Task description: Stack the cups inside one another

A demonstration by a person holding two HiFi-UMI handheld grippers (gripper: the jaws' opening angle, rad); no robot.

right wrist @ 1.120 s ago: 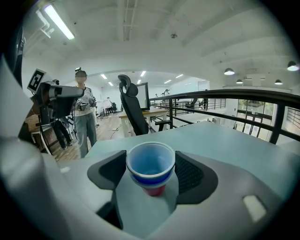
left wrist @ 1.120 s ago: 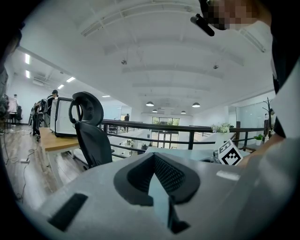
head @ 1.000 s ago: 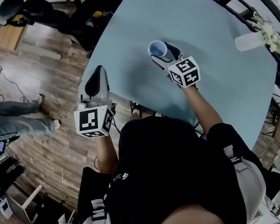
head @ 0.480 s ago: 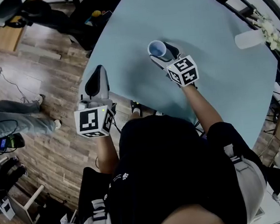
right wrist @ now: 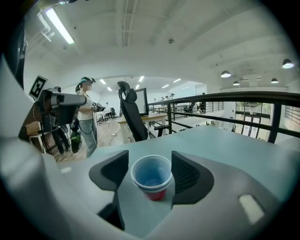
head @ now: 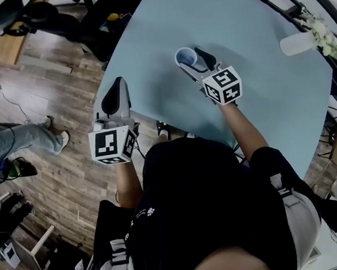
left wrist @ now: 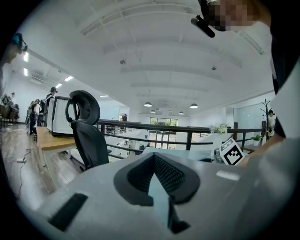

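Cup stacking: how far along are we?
Done: a pale cup sits nested in a red cup on the table. In hand: the right gripper straddles that stack, jaws just closing, with a thin gap beside the rim. The left gripper is shut and empty. Left: probably nothing; no other cup is clearly visible.

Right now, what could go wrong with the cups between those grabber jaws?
1. The right gripper has just been closing its jaws around the nested cups, which stand between them. A hard squeeze could crumple the thin rim.
2. The cups look nearer one pad, so that pad might push them first and tip them over on the table.
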